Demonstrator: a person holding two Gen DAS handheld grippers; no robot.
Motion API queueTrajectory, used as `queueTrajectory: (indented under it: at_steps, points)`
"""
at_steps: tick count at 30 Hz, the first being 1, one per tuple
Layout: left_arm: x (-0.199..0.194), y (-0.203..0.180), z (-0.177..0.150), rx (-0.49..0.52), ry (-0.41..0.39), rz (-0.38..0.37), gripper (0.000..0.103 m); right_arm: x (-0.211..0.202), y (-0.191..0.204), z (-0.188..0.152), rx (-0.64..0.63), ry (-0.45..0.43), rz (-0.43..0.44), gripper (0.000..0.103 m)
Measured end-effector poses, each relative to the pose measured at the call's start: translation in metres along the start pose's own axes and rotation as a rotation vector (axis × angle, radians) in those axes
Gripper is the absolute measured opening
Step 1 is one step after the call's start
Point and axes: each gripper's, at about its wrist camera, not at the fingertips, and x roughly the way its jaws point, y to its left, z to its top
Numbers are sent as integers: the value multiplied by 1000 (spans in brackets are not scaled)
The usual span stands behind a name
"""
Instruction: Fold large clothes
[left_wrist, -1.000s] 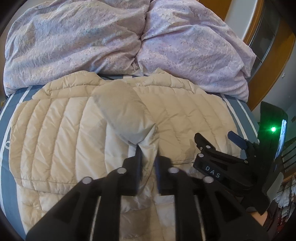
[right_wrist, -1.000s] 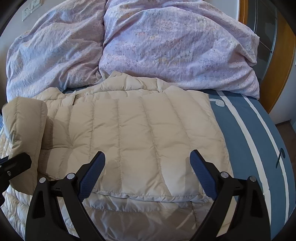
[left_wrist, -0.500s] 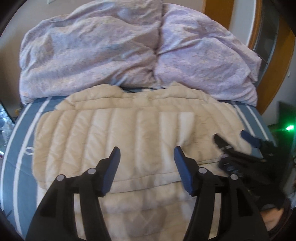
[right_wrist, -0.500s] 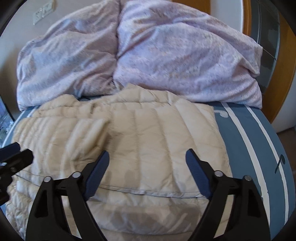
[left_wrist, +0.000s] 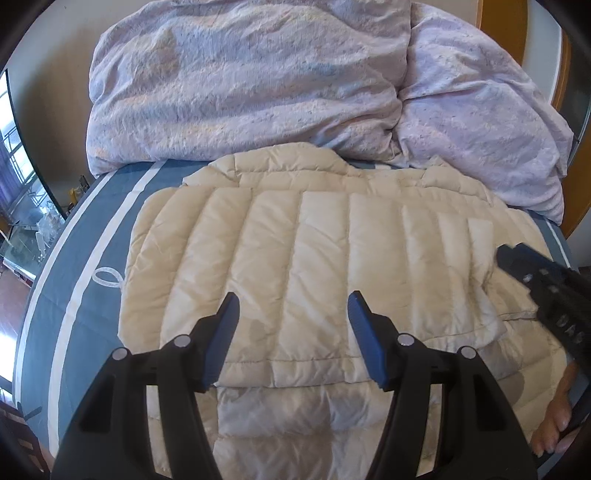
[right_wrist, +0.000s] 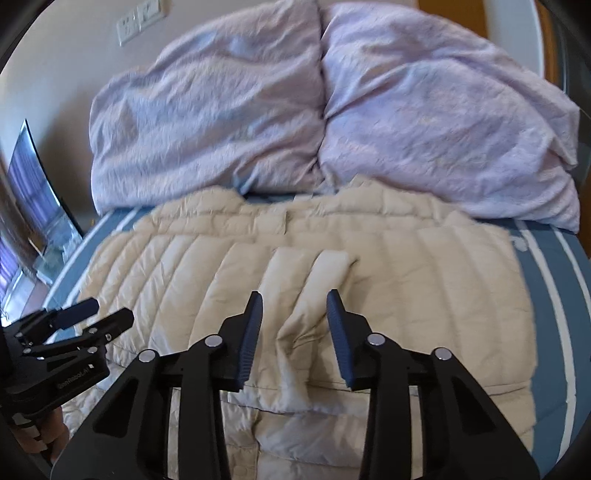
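A cream quilted down jacket (left_wrist: 314, 266) lies spread flat on a bed, its puffy channels running lengthwise. A folded upper layer ends in a stitched hem near the cameras, with a thinner, shinier layer of the same garment showing below it. The collar end touches a rumpled lilac duvet (left_wrist: 258, 81) heaped at the far side of the bed. Under the jacket is a blue bedsheet (left_wrist: 96, 236) with white stripes.

The left gripper (left_wrist: 291, 328) hovers over the near hem with its 2 blue-padded fingers spread wide, holding nothing. The right gripper (right_wrist: 293, 325) is also parted, more narrowly, and a raised fold of jacket fabric sits in the gap between its fingers; whether the pads touch it cannot be told. Each gripper shows at the edge of the other's view.
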Motion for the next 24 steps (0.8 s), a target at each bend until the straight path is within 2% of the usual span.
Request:
queueTrajectory:
  at_steps: [9,14,24]
  points:
    - [28,4,-4,4,37,20,61,46,-20,-19,48,121,-71,36]
    - [48,13,-8,-21,67,23,63,54,-32,-28,82,136,-78,35]
    - [58,16,-10,-15,63,40,66,59,-34,-31,103,144,-79,37]
